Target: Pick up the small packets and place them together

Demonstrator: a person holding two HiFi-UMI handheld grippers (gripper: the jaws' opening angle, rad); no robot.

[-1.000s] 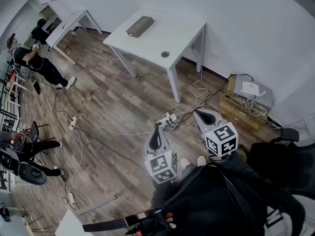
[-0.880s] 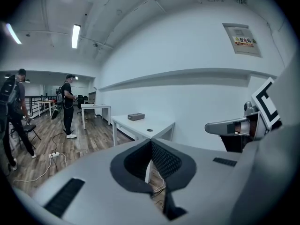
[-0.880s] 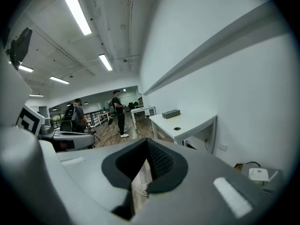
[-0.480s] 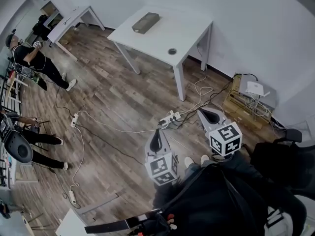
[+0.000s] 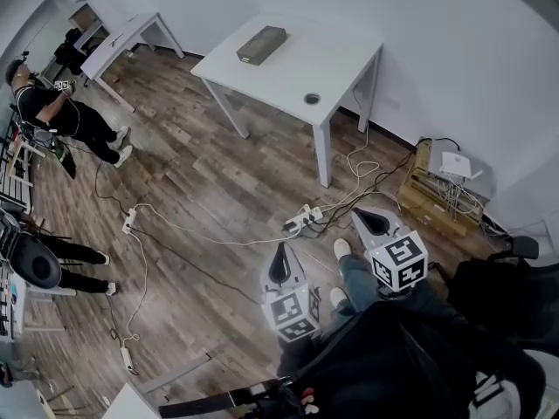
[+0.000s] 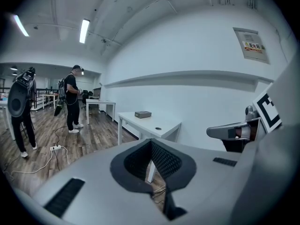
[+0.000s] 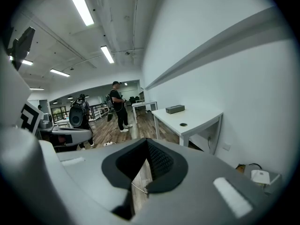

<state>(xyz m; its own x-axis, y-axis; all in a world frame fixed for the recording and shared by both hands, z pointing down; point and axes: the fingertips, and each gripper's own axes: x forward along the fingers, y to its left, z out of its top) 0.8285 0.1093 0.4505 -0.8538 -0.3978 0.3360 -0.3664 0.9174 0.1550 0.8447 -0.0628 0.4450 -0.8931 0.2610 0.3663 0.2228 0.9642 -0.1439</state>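
Well short of the white table (image 5: 336, 55), left claw (image 5: 279, 251) and right claw (image 5: 364, 216), both pinched together, hang over open floor (image 5: 201, 190)

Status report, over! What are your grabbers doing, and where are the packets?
Left gripper and right gripper shut, fingers empty. No packets in sight; only a box on the white table ahead. Power strip and cables on the floor between.

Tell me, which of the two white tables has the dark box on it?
The nearer table, by the wall: the dark box lies at its far end, a round hole near its front. The other table stands farther left.
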